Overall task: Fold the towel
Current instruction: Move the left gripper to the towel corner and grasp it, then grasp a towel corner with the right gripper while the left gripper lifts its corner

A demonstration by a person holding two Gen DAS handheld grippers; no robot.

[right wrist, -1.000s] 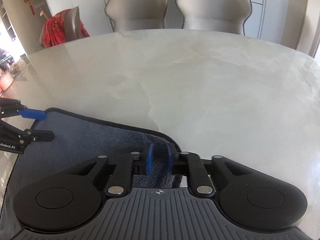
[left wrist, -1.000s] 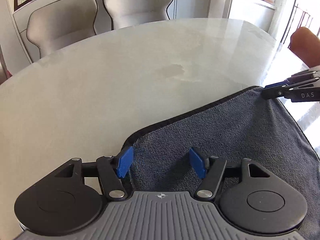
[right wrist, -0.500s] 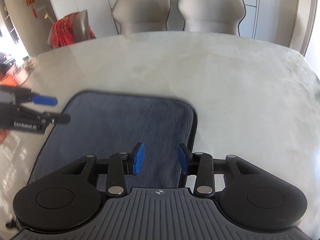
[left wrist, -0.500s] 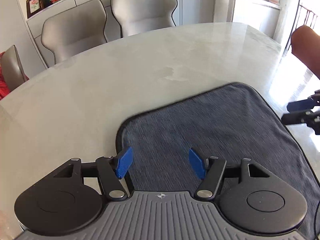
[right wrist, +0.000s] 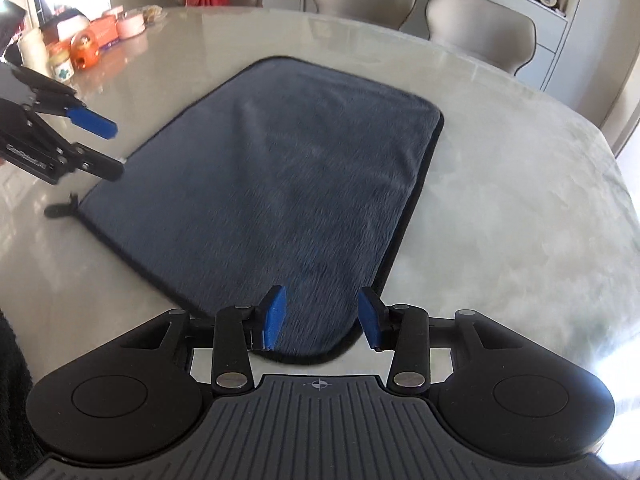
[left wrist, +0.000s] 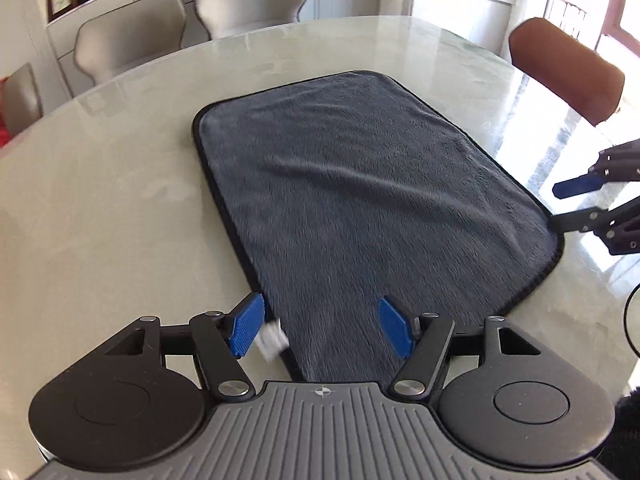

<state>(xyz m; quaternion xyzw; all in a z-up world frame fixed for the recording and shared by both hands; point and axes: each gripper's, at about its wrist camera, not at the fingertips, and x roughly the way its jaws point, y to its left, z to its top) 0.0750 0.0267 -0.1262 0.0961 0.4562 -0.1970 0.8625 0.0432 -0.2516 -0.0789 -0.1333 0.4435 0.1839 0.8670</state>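
Your plush grey microfibre towel (left wrist: 360,184) lies flat on the glossy marble table (left wrist: 100,208), with your left gripper (left wrist: 322,330) and right gripper (right wrist: 322,316) both spread wide, empty, over its near corners.

The towel (left wrist: 360,184) lies flat on the table (left wrist: 100,200), 2 chairs (left wrist: 188,24) behind its far edge.

towel's (left wrist: 360,184) near edge (behind tongs)

Both wrist views—low, close—share the towel (left wrist: 360,200).
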